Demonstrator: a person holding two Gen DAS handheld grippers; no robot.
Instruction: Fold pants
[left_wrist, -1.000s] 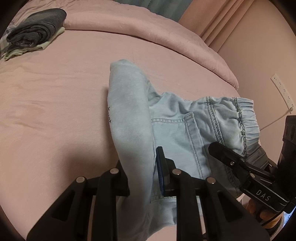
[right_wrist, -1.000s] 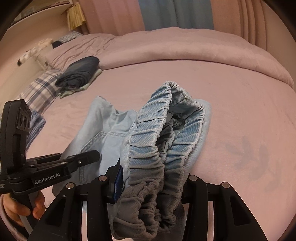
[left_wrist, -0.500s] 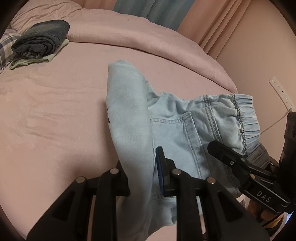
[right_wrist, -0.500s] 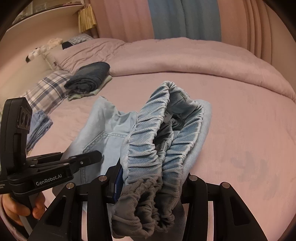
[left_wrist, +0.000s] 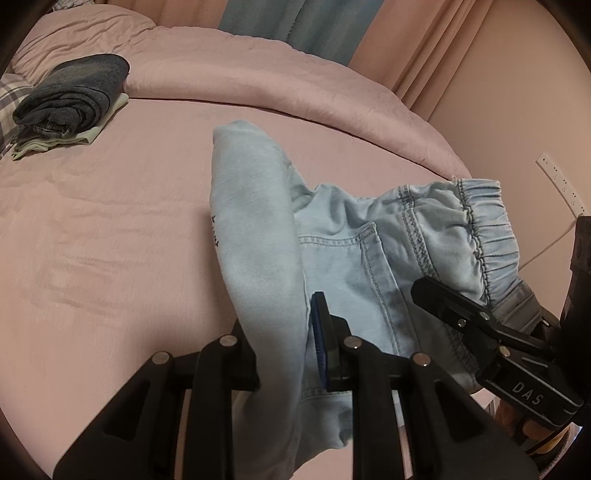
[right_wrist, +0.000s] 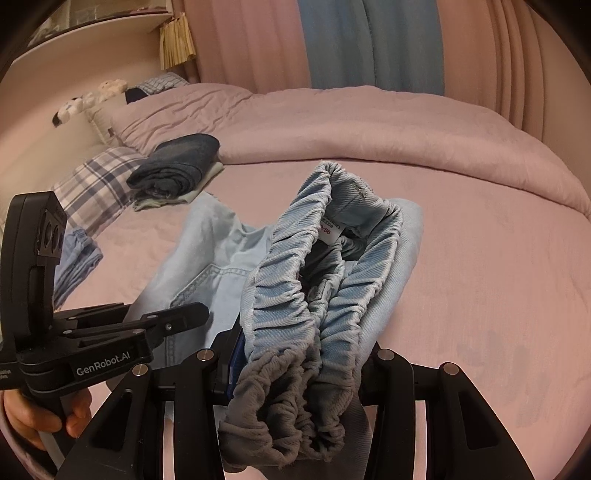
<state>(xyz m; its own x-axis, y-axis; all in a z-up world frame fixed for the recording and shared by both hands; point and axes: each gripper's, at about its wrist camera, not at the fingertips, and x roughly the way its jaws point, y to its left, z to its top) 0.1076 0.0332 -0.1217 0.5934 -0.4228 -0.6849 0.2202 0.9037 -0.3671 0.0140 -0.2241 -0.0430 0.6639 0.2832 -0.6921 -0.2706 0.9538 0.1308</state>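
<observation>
The pants (left_wrist: 343, 254) are light blue and hang above the pink bed (left_wrist: 110, 229). We see our left gripper (left_wrist: 284, 354) pinching the folded leg tight. Our right gripper (right_wrist: 295, 365) squeezes the stretchy waistband (right_wrist: 295, 280). Folded dark clothes (left_wrist: 74, 92) sit far off by the pillow.

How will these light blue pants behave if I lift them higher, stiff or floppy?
Probably floppy: the pants sag between the left gripper and right gripper. The bunched elastic waistband may stretch. They likely won't slip, since both clamp thick folds.
</observation>
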